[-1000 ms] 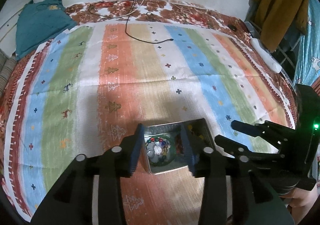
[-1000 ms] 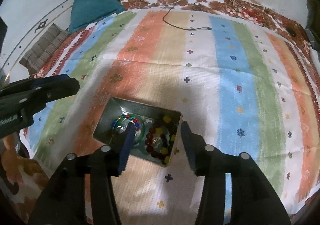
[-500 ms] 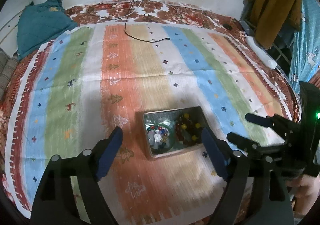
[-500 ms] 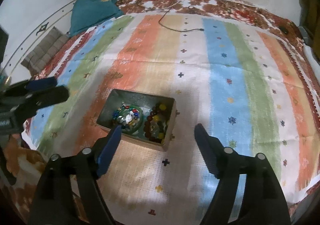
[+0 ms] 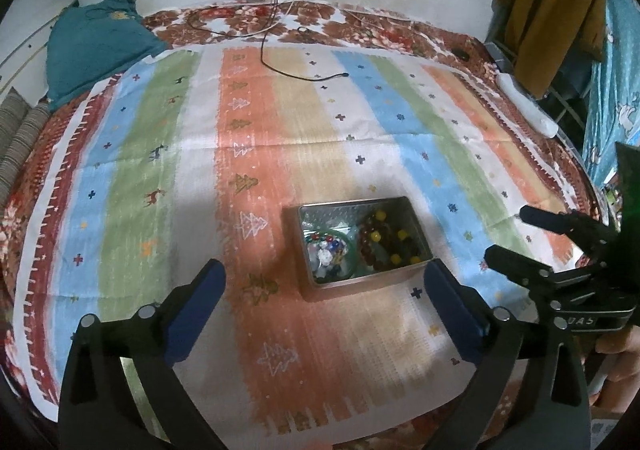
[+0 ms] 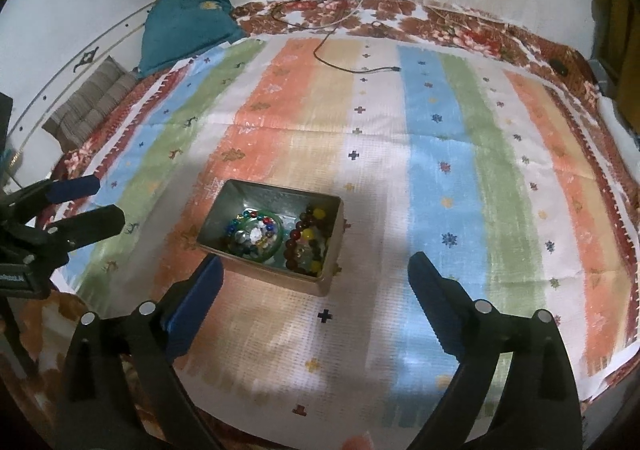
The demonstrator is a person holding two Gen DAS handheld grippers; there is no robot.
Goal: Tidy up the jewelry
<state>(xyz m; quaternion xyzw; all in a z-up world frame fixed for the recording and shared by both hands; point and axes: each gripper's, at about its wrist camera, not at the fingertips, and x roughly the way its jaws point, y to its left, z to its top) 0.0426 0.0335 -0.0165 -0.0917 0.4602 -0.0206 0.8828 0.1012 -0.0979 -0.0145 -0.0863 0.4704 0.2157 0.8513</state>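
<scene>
A small metal tin (image 5: 421, 234) (image 6: 335, 234) stands on the striped cloth. It holds a multicoloured bead bracelet with a green bangle (image 5: 328, 248) (image 6: 256, 234) on its left and a dark red and yellow bead bracelet (image 5: 386, 240) (image 6: 310, 238) on its right. My left gripper (image 5: 324, 304) is open and empty, above the cloth just short of the tin. My right gripper (image 6: 316, 298) is open and empty, also pulled back from the tin. Each gripper shows in the other's view, the right (image 5: 516, 238) and the left (image 6: 88, 202).
The striped cloth (image 5: 280, 154) covers a floral bedspread (image 5: 360, 22). A black cable (image 5: 280, 66) lies at the far side. A teal cushion (image 5: 96, 46) sits far left and a folded grey cloth (image 6: 92, 102) beside it. Clothes (image 5: 560, 10) hang at the right.
Both grippers have opened wide and drawn back and up from the tin. The tin and the jewelry in it stay where they were.
</scene>
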